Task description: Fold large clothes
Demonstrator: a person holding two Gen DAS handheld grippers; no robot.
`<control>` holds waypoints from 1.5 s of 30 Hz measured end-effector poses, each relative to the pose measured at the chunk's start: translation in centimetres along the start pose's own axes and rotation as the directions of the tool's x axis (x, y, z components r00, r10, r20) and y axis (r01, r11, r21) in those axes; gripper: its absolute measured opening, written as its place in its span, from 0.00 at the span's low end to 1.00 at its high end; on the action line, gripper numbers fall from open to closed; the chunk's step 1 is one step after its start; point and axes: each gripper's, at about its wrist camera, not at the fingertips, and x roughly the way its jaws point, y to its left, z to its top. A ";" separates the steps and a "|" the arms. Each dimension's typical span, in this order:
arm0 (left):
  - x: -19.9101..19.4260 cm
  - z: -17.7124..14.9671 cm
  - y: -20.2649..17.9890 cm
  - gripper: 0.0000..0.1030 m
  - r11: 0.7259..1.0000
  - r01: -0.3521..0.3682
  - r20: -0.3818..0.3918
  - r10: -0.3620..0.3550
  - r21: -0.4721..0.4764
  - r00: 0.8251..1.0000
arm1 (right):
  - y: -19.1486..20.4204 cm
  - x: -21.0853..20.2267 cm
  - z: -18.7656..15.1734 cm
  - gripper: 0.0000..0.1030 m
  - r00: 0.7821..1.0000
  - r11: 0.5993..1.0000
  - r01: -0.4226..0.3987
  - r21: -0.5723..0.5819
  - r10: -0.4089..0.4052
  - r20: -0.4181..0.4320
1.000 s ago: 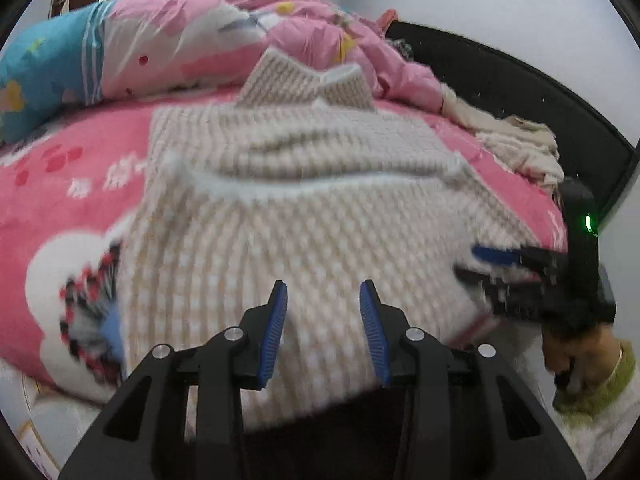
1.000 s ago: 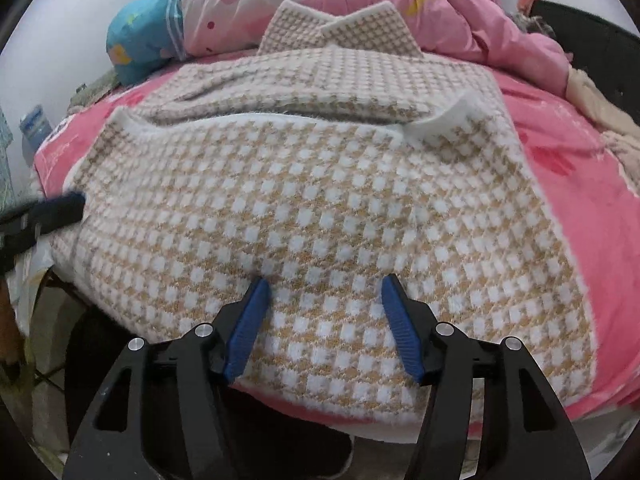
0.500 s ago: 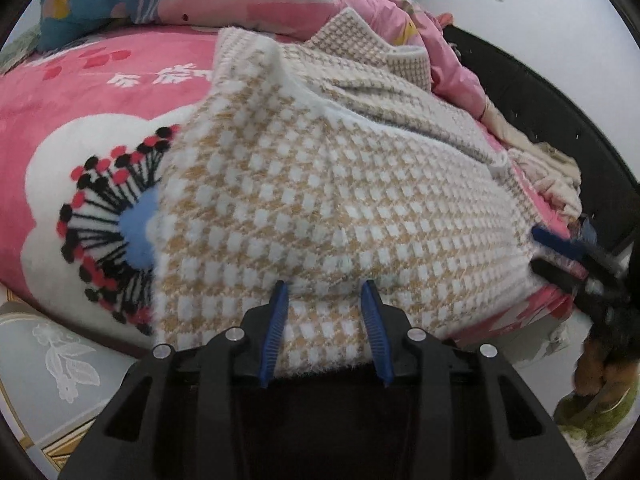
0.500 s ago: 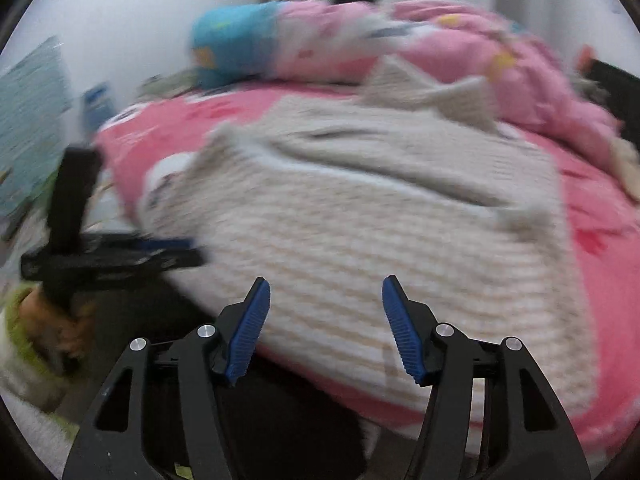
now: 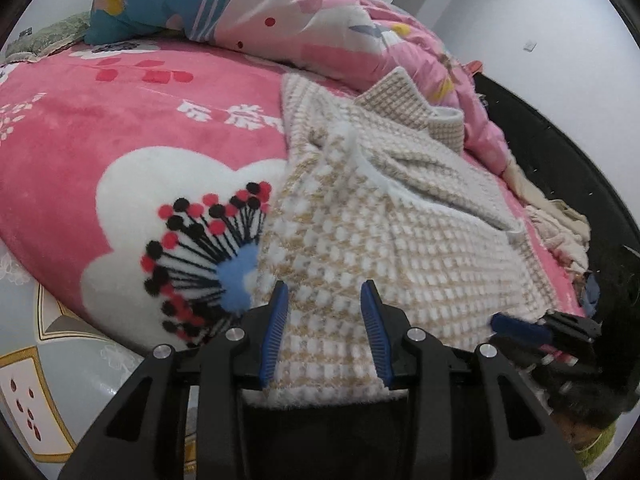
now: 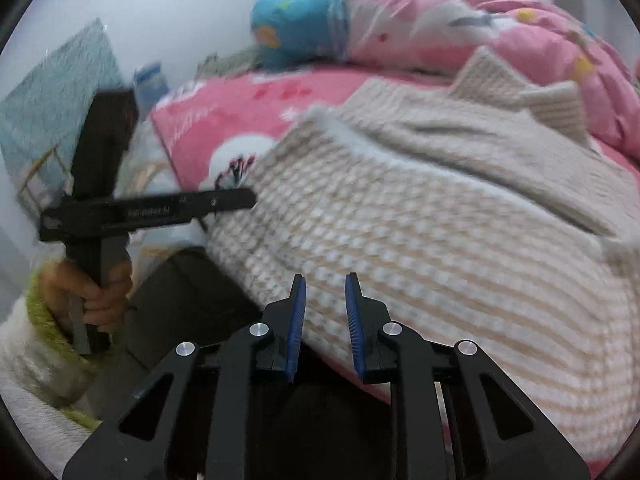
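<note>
A beige-and-white checked sweater (image 5: pixel 400 248) (image 6: pixel 440 240) lies flat on the bed with its collar (image 5: pixel 400 100) at the far end. My left gripper (image 5: pixel 325 312) is at the sweater's near left corner. Its jaws are apart and the hem lies between the fingers. In the right wrist view the left gripper (image 6: pixel 244 200) shows side-on at the left, held by a hand (image 6: pixel 100 300). My right gripper (image 6: pixel 326 280) is at the near edge of the sweater. Its jaws are closing, a narrow gap remains, and the hem shows in that gap. The right gripper (image 5: pixel 504 324) also shows at the hem's right end.
The bed has a pink blanket (image 5: pixel 140 120) with a flower print. A pink-and-blue quilt (image 5: pixel 260 12) is bunched at the far end. A black bed frame (image 5: pixel 560 160) and a pile of cream clothes (image 5: pixel 560 228) lie on the right. Patterned floor (image 5: pixel 32 340) is at the lower left.
My left gripper has moved to the sweater's near left corner, and the hem now lies between its fingers. My right gripper's jaws have narrowed sharply.
</note>
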 end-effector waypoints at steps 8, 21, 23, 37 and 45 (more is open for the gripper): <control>-0.5 0.4 0.4 0.37 1.000 0.006 0.020 -0.006 0.005 1.000 | 3.2 2.5 1.6 0.23 1.000 0.996 -0.003 -0.092 0.000 -0.031; -1.4 2.2 0.3 0.36 0.999 -0.008 0.048 0.007 0.035 0.999 | 4.8 2.4 2.2 0.51 0.995 0.987 -0.092 -0.132 0.095 0.021; -1.6 2.6 -1.0 0.37 0.998 0.017 0.062 -0.021 0.066 0.998 | 2.7 0.0 2.1 0.58 0.996 0.997 -0.015 -0.076 0.022 0.087; 7.1 3.9 -8.6 0.54 0.974 -0.025 -0.060 0.039 0.224 0.997 | -12.1 -2.5 0.1 0.70 0.957 0.916 0.265 0.301 -0.287 0.033; 7.3 5.7 -7.3 0.56 0.978 -0.101 -0.018 0.106 0.181 0.994 | -18.4 -5.7 -3.6 0.70 0.916 0.796 0.363 0.485 -0.399 -0.030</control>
